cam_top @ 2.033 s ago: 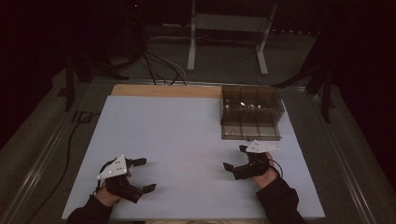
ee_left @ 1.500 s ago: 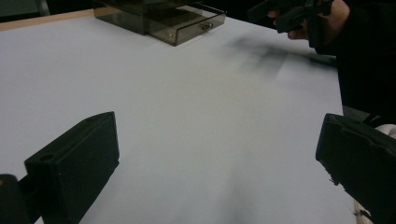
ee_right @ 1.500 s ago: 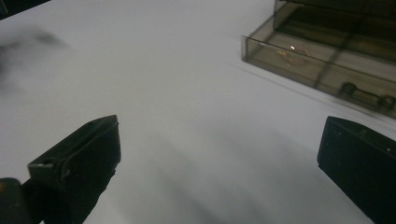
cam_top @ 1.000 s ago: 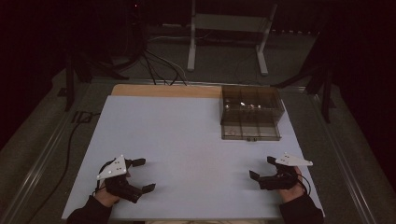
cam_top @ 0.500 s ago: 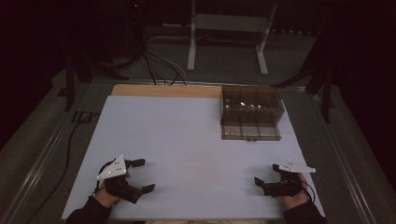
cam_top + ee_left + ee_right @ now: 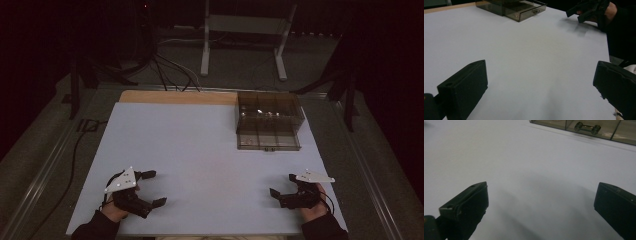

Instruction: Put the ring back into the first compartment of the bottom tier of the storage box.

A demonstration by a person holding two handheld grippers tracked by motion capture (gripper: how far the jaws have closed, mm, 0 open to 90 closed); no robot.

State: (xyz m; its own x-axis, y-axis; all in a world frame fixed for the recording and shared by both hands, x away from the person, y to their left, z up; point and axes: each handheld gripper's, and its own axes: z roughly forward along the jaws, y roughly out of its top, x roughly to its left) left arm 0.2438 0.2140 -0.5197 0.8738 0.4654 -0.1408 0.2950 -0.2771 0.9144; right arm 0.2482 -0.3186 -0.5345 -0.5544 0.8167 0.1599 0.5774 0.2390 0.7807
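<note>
The little things inside the clear box (image 6: 270,120) were too small to tell, the box was cut off by the top edge in the right gripper view, and both arms ran off the bottom of the high view.

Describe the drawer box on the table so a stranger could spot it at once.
Start from the big white table and look to its far right corner. The drawer box sits there, well beyond the right hand-held gripper. It is smoky see-through plastic with a small front handle, and nothing else stands on the white surface.
</note>
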